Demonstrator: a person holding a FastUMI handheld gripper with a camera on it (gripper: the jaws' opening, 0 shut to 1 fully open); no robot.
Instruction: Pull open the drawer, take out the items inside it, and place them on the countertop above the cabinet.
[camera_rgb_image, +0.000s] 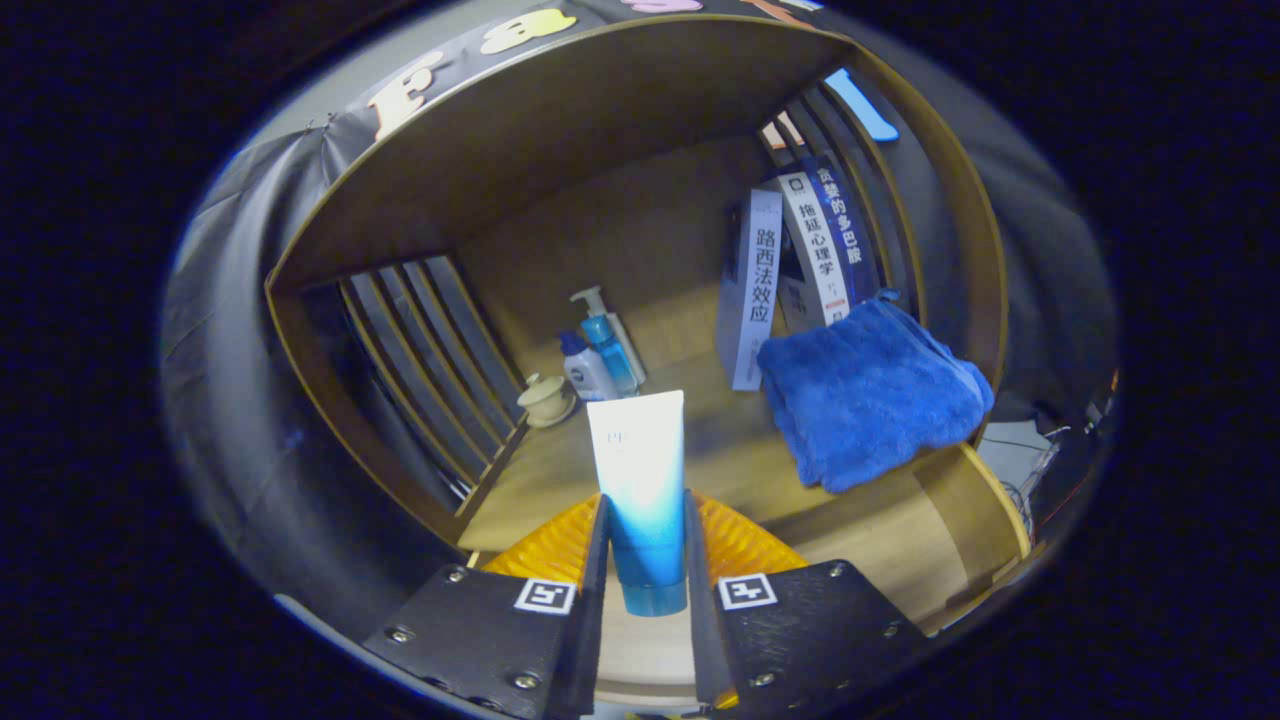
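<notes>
So the biggest thing here is the wooden cabinet (640, 110), an open-fronted box with slatted side walls left and right and a solid back panel. Its countertop (870, 540) is light wood and runs from the gripper's fingers all the way to the back.

Next in size is a blue towel (868, 400), folded into a thick fluffy wad. It sits at the countertop's right edge, up against the right slats, and a corner of it droops toward the front.

Just behind the towel, in the back right corner, there's a little row of books (800, 270) standing on end. The nearest one is pale and stands fairly upright, and the ones behind it lean toward the slatted wall.

Then the tube (640, 480), which is the task item. It's white at the top and fades to blue toward its cap end, with the cap pointing down. It stands upright, clamped between the two fingers of the gripper (645, 540), and both fingers are pressed against its lower sides. It's at the front edge of the countertop, about midway along it. Can't tell whether the cap is touching the wood or hanging just over it.

Over in the back left corner there's a blue pump bottle (605, 345), with a smaller white bottle (585, 372) right beside it on its left. Smallest thing is a cream lidded cup (546, 400) on a saucer, just in front of those two, by the left slats.
</notes>
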